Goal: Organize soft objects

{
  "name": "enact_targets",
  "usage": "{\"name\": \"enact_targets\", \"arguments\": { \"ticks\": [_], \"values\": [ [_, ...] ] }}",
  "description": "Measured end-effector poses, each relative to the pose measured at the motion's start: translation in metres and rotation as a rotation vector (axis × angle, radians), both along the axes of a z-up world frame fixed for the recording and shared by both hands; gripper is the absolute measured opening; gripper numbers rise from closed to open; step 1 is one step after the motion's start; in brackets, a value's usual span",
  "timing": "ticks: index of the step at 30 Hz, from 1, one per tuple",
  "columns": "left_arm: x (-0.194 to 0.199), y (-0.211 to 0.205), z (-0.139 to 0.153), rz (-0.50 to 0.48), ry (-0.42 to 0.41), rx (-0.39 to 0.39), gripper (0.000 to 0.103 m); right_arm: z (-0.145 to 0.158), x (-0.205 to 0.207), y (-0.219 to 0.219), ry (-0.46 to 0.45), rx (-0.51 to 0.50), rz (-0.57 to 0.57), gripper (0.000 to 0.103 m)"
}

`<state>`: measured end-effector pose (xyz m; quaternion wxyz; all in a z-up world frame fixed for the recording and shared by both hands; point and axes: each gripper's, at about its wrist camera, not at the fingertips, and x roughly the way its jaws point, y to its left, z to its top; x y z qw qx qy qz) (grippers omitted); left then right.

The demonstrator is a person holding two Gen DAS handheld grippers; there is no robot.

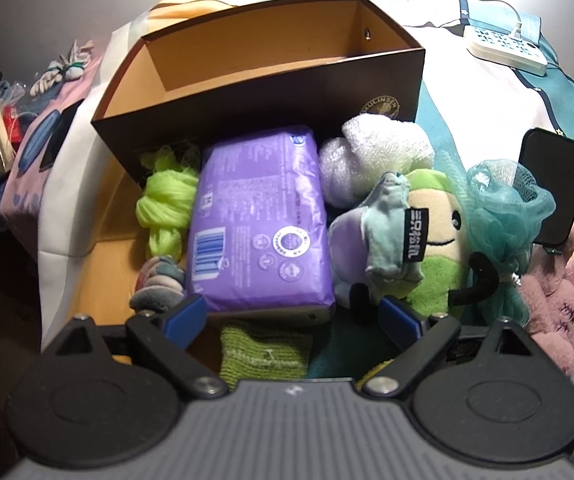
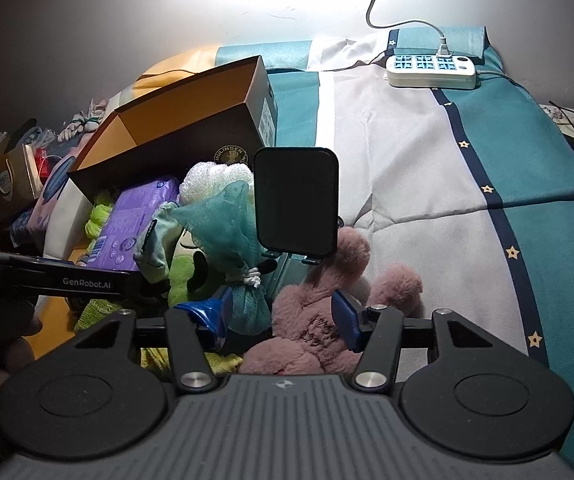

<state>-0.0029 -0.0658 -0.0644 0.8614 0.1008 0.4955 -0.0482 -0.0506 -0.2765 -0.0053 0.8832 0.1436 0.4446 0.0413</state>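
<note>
— What's ahead of the left gripper (image 1: 293, 314)?
— Jaws spread wide around the near end of the purple pack (image 1: 261, 220). Empty brown box (image 1: 255, 80) at twelve o'clock, green plush (image 1: 433, 236) at two, lime yarn (image 1: 165, 204) at ten.

White power strip (image 2: 431, 70) on teal bedspread (image 2: 547, 160), possibly a phone (image 2: 297, 200)

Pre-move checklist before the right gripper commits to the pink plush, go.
1. Pink plush between the right gripper fingers: ok.
2. Pads pressing the plush: cannot tell; fur hides the contact.
3. Only the plush in the jaws: not ok, the teal mesh pouf sits against the left finger.
4. Box open, with free space: ok.
5. Left gripper open: ok; the purple pack lies between its fingers.
6. Black phone stands right behind the plush: not ok.
</note>
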Motion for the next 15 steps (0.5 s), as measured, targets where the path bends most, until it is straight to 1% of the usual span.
{"name": "enact_targets", "arguments": {
  "ticks": [5, 11, 15],
  "values": [
    [0.001, 0.005, 0.0, 0.003, 0.005, -0.008, 0.093, 0.001, 0.002, 0.005, 0.006, 0.003, -0.007, 0.038],
    [-0.001, 0.011, -0.001, 0.007, 0.003, -0.033, 0.093, 0.004, 0.001, 0.01, -0.016, -0.001, -0.009, 0.038],
    [-0.006, 0.015, -0.002, -0.014, -0.007, -0.057, 0.093, 0.003, 0.001, 0.009, -0.015, 0.007, -0.026, 0.038]
  ]
}}
